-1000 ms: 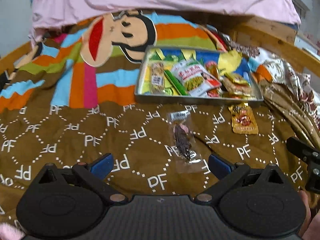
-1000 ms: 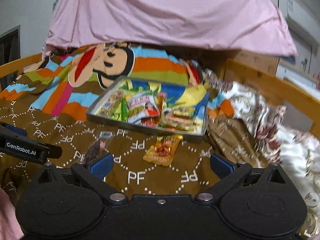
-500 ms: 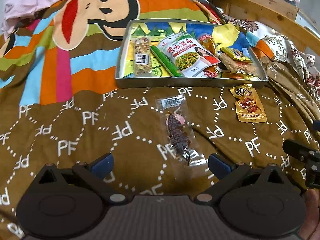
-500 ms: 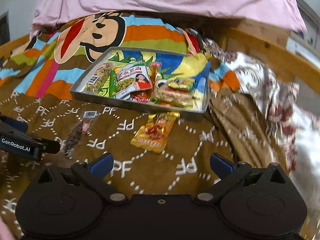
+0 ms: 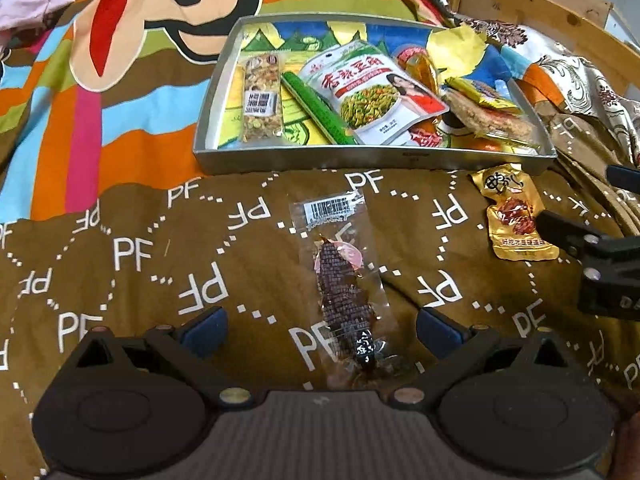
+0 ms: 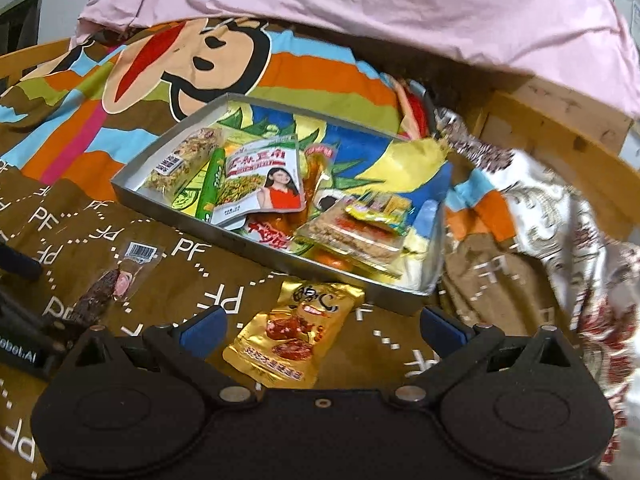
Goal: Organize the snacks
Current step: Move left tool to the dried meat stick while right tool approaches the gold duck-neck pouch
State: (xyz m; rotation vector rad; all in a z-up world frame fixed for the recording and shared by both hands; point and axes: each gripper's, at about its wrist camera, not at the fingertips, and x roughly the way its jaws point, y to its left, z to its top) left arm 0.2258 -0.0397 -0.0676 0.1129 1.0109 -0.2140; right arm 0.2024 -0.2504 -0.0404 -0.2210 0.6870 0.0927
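Left gripper (image 5: 318,322) is standing with jaws apart over the clear packet (image 5: 344,276). The packet is likely lying light, limp and slippery; pinching its middle seems best. Right gripper (image 6: 320,324) is likewise hovering parted over the gold packet (image 6: 294,336).

Clear packet (image 5: 343,280) with dark dried snack, barcode end toward tray, flat on brown bedspread. Gold packet (image 6: 294,330), red meat picture, flat just before tray's near wall. Grey tray (image 5: 360,158) holding nut bar (image 5: 261,96), green stick (image 5: 318,109), white pea bag (image 5: 374,92), more wrapped snacks at right end.
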